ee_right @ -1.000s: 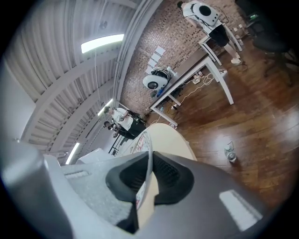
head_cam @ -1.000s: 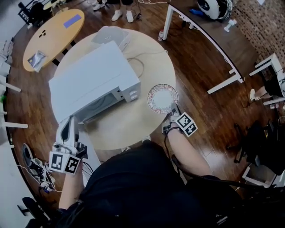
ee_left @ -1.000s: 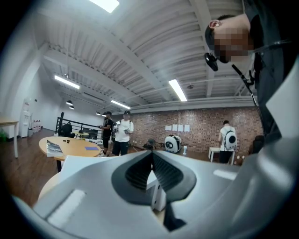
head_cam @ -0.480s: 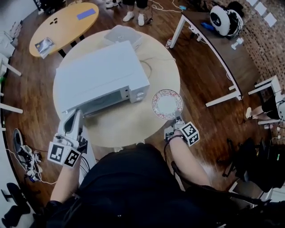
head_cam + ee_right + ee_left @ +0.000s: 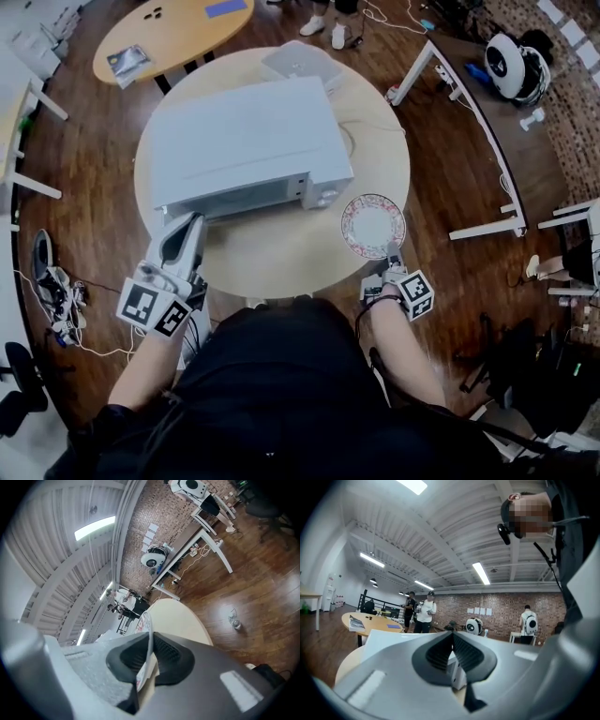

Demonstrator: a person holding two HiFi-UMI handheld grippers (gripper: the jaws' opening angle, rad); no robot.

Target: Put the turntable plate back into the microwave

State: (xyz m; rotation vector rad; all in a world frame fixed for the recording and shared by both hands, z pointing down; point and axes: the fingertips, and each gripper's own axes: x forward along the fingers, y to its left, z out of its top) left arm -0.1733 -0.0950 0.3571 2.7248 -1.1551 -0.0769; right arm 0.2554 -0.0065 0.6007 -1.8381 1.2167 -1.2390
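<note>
Tongs first: right gripper [image 5: 389, 251] pinched nearly shut on the near rim of the turntable plate [image 5: 372, 225], with the thin edge sandwiched between the pads. The left gripper [image 5: 192, 220] is tips-together on nothing, parked just off the front left corner of the microwave [image 5: 244, 141].

Plate itself: out at the right edge of the round table [image 5: 281, 258], well apart from the microwave's front, roughly flat. No telling whether resting on the wood or lifted just clear of it. Seen edge-on in the right gripper view, running straight through the jaws.

Microwave: mid-table, front facing this way, door [image 5: 234, 199] apparently closed from above, though hard to be sure.

Looks like the carry stage: plate gripped, nothing inside yet. Next up, probably:
- getting that door open with the free left gripper
- swinging the plate leftward across the table
- keeping it level and sliding it in low

Worth minding that one-sided rim grip, given the risk of tipping.
</note>
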